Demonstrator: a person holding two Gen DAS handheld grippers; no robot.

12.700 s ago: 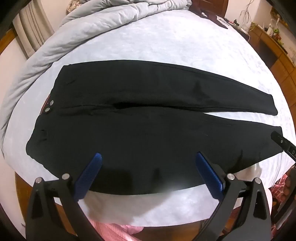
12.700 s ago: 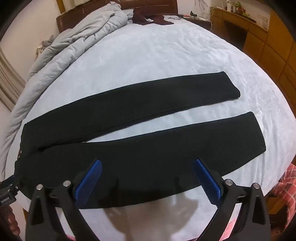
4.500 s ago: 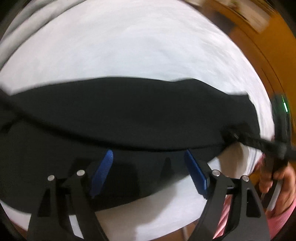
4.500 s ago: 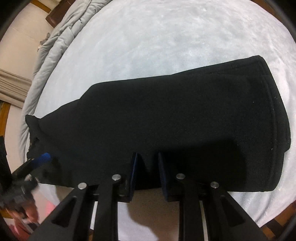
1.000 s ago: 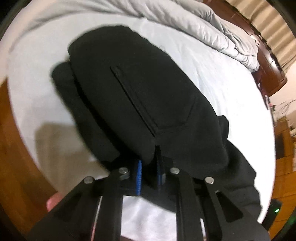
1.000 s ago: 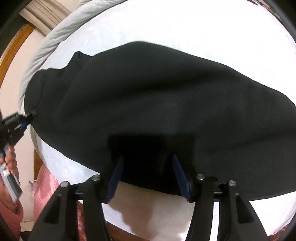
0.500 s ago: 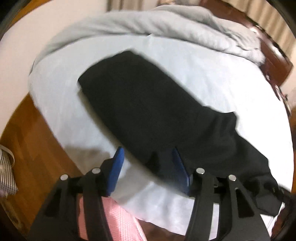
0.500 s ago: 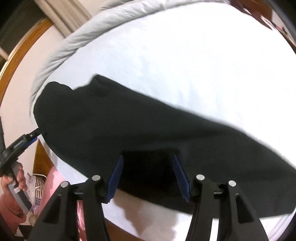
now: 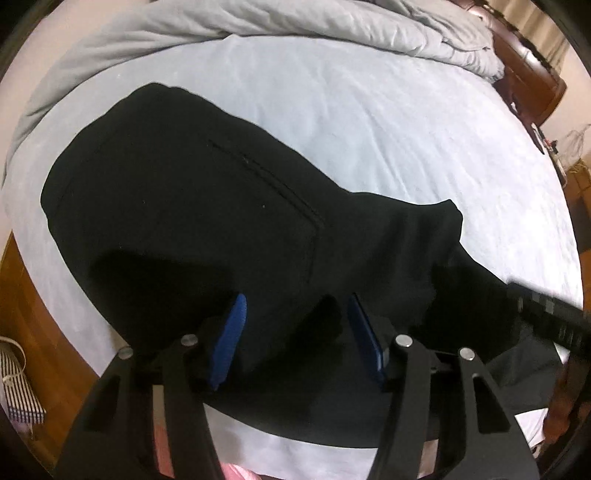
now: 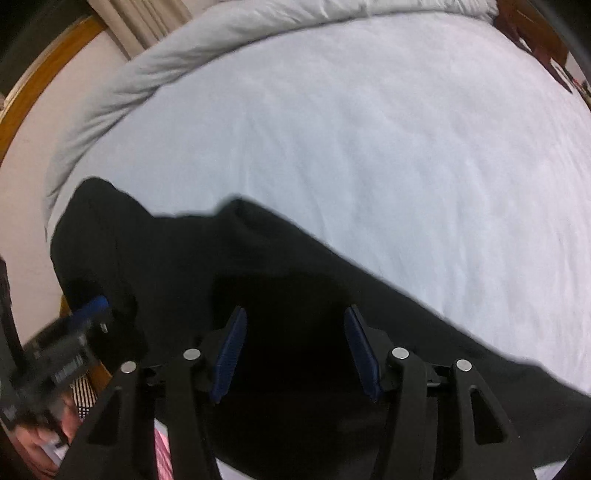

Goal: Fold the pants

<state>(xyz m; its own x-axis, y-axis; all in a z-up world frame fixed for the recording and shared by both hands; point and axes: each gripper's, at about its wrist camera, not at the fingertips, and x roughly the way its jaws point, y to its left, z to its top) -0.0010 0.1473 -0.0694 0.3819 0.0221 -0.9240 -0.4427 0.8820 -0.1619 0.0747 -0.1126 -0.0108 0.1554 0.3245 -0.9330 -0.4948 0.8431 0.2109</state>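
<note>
The black pants point(image 9: 207, 221) lie folded lengthwise, one leg over the other, on the pale blue bed sheet point(image 9: 388, 122), waist end at the left with a back pocket seam showing. My left gripper point(image 9: 295, 325) is open, its blue pads just above the seat of the pants. My right gripper point(image 10: 295, 339) is open above the leg part of the pants point(image 10: 280, 266). The right gripper point(image 9: 546, 314) shows blurred at the right edge of the left wrist view. The left gripper point(image 10: 74, 332) shows blurred at the lower left of the right wrist view.
A grey duvet point(image 9: 295, 26) is bunched along the far side of the bed. The wooden floor point(image 9: 40, 314) and a striped bag point(image 9: 14, 387) lie past the bed's left edge. A dark wooden headboard point(image 9: 532, 77) stands at the far right.
Both grippers let go of the pants and stand open. The left gripper has come back over the seat of the pants; the right view has shifted along the leg.
</note>
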